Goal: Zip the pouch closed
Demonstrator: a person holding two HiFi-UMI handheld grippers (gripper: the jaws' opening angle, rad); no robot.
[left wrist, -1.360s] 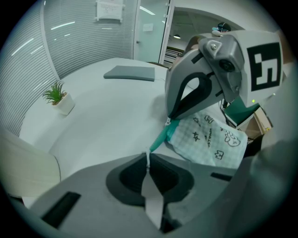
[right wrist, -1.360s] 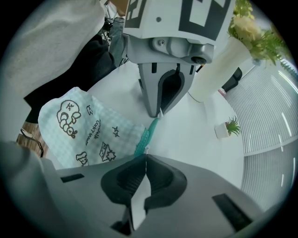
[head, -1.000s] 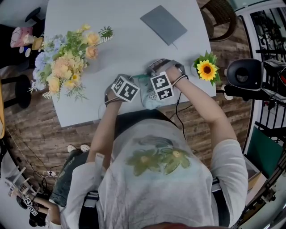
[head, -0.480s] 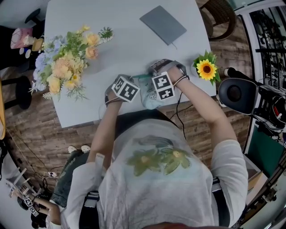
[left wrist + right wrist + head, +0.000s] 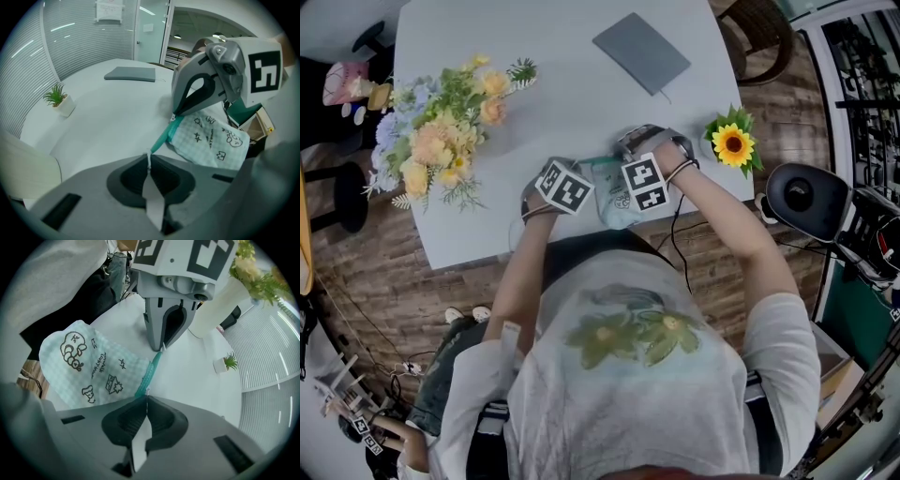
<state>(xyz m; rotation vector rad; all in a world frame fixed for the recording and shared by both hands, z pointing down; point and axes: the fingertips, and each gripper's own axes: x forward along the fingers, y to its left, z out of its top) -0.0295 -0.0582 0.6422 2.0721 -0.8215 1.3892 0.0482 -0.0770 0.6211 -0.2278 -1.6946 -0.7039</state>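
In the head view a person bends over a pale grey desk (image 5: 487, 216) and holds one gripper in each hand, both close together near the centre of the frame at the near edge of the desk. Between them is the light green checked fabric pouch with black doodles (image 5: 614, 204); whether its lower part rests on the desk I cannot tell. The left gripper (image 5: 149, 158) has its jaws pressed together on one end of the teal zipper strip (image 5: 163, 135) of the pouch, where a small white tab goes in between the tips. The right gripper (image 5: 146, 393) also has its jaws fully together, pinching the other end of the same strip at a small metal piece. The strip runs straight from one gripper to the other, and the body of the pouch spreads out to one side of it. At the upper left of the head view stands a bouquet of yellow, peach and pale blue flowers (image 5: 441, 127). A flat dark grey notebook (image 5: 642, 52) lies at the upper middle, and a small sunflower in a pot (image 5: 733, 145) is at the right edge of the desk. A little green plant in a white pot (image 5: 59, 99) appears at the left of the left gripper view.
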